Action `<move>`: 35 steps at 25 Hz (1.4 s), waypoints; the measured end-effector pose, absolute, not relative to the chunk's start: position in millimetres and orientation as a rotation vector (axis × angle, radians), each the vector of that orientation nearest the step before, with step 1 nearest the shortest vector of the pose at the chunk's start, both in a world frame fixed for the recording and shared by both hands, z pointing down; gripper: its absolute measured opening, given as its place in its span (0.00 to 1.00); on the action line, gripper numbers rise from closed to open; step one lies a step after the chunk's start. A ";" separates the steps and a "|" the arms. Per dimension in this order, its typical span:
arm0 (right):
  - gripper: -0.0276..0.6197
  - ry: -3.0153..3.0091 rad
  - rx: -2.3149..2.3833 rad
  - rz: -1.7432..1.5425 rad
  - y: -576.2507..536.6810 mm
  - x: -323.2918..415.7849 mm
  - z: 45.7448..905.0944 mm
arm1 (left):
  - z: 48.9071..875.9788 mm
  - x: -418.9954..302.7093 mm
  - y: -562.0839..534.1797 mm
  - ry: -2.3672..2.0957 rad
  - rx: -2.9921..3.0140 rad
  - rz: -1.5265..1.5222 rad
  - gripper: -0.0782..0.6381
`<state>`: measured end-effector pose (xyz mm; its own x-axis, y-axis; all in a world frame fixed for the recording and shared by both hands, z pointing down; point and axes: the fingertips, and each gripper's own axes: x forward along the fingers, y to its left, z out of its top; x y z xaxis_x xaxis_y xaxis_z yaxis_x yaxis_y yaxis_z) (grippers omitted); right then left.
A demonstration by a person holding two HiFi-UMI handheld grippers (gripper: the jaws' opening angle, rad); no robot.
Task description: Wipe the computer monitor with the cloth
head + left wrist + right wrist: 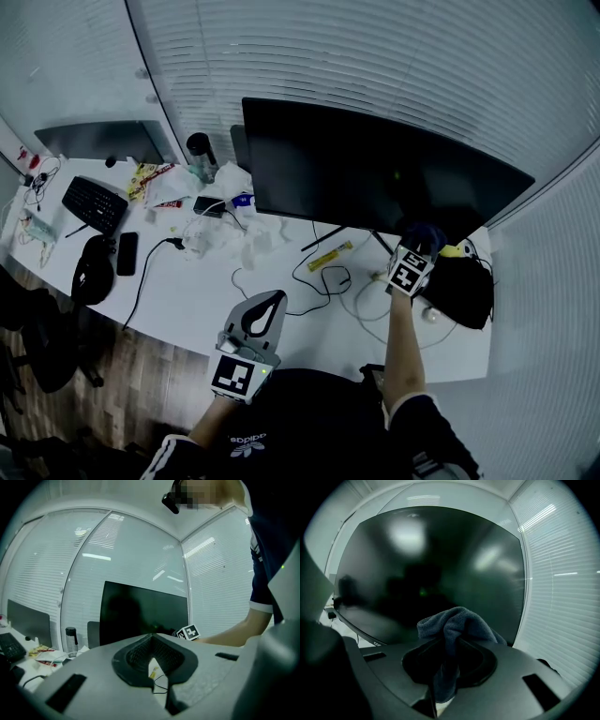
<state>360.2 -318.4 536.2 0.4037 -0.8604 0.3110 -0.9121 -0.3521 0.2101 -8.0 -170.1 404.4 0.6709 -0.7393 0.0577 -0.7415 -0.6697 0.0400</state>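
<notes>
Dark-blue plush cloth point(459, 623) bunched in right gripper point(446, 656), near glossy black monitor point(426, 564)

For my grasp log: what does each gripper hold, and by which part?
The right gripper pinches the dark blue cloth at its bunched middle; the left gripper holds nothing.

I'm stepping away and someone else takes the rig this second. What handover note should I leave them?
Right tool: shut on the dark cloth, held up at the lower right of the monitor. Whether the cloth touches the screen is not clear.
Left tool: shut, empty, low over the front edge of the desk, away from the monitor.
Done: cloth gripped and at the screen.
Left: wipe across the screen. How much is already wiped cannot be told.
</notes>
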 end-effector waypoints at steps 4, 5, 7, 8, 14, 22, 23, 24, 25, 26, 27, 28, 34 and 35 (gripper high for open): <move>0.12 -1.544 2.327 0.204 -323.3 333.5 532.5 | 401.6 -30.4 -175.9 -1.245 2.818 0.055 0.12; 0.11 -1.549 2.326 0.201 -324.5 326.6 531.8 | 401.3 -35.9 -177.1 -1.244 2.817 0.058 0.12; 0.12 -1.560 2.322 0.197 -327.1 312.3 531.3 | 400.7 -46.6 -179.6 -1.243 2.816 0.060 0.12; 0.12 -1.568 2.321 0.197 -328.7 305.1 531.6 | 400.4 -51.6 -180.9 -1.241 2.817 0.060 0.12; 0.12 -1.608 2.312 0.194 -339.0 263.4 532.5 | 399.9 -79.4 -187.8 -1.237 2.829 0.054 0.12; 0.12 -1.666 2.280 0.194 -351.5 215.6 533.6 | 400.4 -113.2 -190.3 -1.256 2.817 0.050 0.12; 0.12 -1.673 2.277 0.192 -352.6 210.3 533.6 | 399.9 -116.7 -190.1 -1.261 2.818 0.046 0.12; 0.12 -1.679 2.273 0.191 -353.6 205.2 533.9 | 399.2 -120.2 -189.9 -1.267 2.819 0.042 0.12; 0.12 -1.686 2.266 0.192 -354.6 200.0 534.5 | 398.7 -123.9 -189.5 -1.272 2.817 0.039 0.12; 0.12 -1.695 2.257 0.191 -355.8 194.3 534.9 | 398.6 -127.6 -189.0 -1.278 2.814 0.040 0.12; 0.12 -1.705 2.248 0.189 -357.2 188.6 535.2 | 398.7 -131.1 -188.5 -1.284 2.811 0.041 0.12; 0.12 -1.714 2.239 0.187 -358.8 183.1 535.5 | 398.8 -134.2 -187.8 -1.289 2.809 0.041 0.12; 0.12 -1.774 2.186 0.182 -367.4 148.0 538.2 | 401.0 -151.1 -182.3 -1.318 2.792 0.042 0.12; 0.12 -1.787 2.177 0.182 -369.2 140.7 538.1 | 401.1 -154.2 -181.3 -1.327 2.789 0.042 0.12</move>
<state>140.7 -369.2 538.1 0.2105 -0.9319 0.2954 -0.9723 -0.1680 0.1626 -154.2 -181.3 401.1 0.6310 -0.7744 0.0470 -0.7758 -0.6299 0.0361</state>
